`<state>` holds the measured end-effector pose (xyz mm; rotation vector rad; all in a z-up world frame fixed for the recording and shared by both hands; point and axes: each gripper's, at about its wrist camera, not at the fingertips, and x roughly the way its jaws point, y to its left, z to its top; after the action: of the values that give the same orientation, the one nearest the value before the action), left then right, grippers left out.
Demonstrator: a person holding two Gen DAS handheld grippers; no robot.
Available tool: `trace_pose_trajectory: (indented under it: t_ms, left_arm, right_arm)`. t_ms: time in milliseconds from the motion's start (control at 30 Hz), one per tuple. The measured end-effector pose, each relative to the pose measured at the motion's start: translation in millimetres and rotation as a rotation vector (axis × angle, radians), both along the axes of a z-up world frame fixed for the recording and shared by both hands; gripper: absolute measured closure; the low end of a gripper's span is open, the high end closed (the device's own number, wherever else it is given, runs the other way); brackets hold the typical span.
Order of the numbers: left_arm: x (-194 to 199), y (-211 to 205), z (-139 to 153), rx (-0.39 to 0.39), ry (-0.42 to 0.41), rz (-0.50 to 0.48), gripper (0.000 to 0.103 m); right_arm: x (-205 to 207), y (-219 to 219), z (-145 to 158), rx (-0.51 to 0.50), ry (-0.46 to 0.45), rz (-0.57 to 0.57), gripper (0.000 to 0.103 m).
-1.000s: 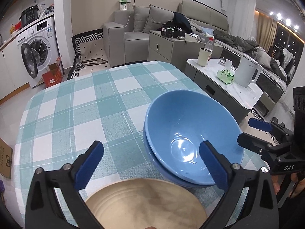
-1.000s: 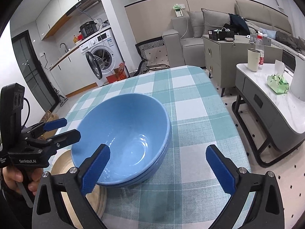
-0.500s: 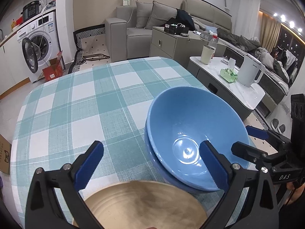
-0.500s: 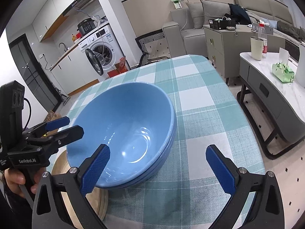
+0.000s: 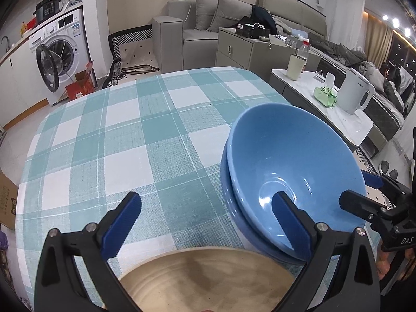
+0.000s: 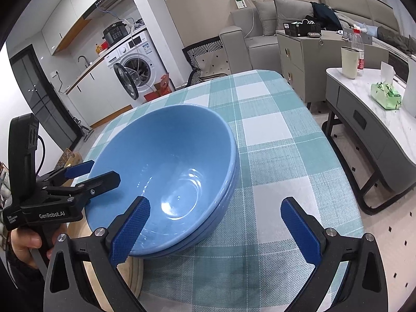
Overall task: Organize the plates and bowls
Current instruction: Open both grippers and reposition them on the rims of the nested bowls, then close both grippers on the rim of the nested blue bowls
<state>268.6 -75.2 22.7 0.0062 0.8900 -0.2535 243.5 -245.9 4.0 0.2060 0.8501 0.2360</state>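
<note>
Two blue bowls (image 5: 291, 161) sit nested on the checked tablecloth (image 5: 124, 135), at the right in the left wrist view and centre-left in the right wrist view (image 6: 166, 161). A tan plate (image 5: 208, 278) lies at the near edge, its rim under the bowls' near side; it also shows in the right wrist view (image 6: 136, 273). My left gripper (image 5: 208, 223) is open and empty above the plate's far rim. My right gripper (image 6: 215, 228) is open and empty, its left finger over the bowls' near rim. The right gripper (image 5: 374, 192) also shows in the left wrist view, and the left gripper (image 6: 91, 174) in the right.
A white side table (image 6: 374, 104) with a cup, bottle and green tissue pack stands right of the dining table. A kettle (image 5: 353, 93) stands on it. A sofa, a grey cabinet (image 5: 249, 49) and a washing machine (image 5: 57, 59) lie beyond the table's far edge.
Both grippers have moved forward and lower toward the bowls, which now look larger. Both stay open. The bowls and plate have not moved.
</note>
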Motion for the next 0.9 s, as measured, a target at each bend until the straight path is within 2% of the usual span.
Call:
trace_pose_trajectory:
  t_ms: [500, 700, 767, 833, 900]
  left_arm:
    - [2.0, -0.9, -4.1, 0.0, 0.016, -0.007, 0.002]
    - [-0.9, -5.7, -4.2, -0.016, 0.016, -0.037, 0.008]
    - [-3.1, -8.6, -3.5, -0.024, 0.013, -0.058, 0.014]
    - [-5.1, -10.9, -2.0, -0.031, 0.004, -0.073, 0.022]
    - [-6.9, -12.9, 0.3, -0.038, -0.002, -0.081, 0.028]
  right_arm:
    - [2.5, -6.2, -8.6, 0.032, 0.027, -0.032, 0.001]
    - [2.2, -3.5, -8.5, 0.081, 0.015, -0.006, 0.002]
    - [3.3, -3.1, -8.4, 0.103, 0.013, 0.007, 0.009]
    - [3.5, -1.4, -9.1, 0.118, 0.015, 0.02, 0.024]
    - [3.1, 0.2, -9.5, 0.122, 0.014, 0.026, 0.033]
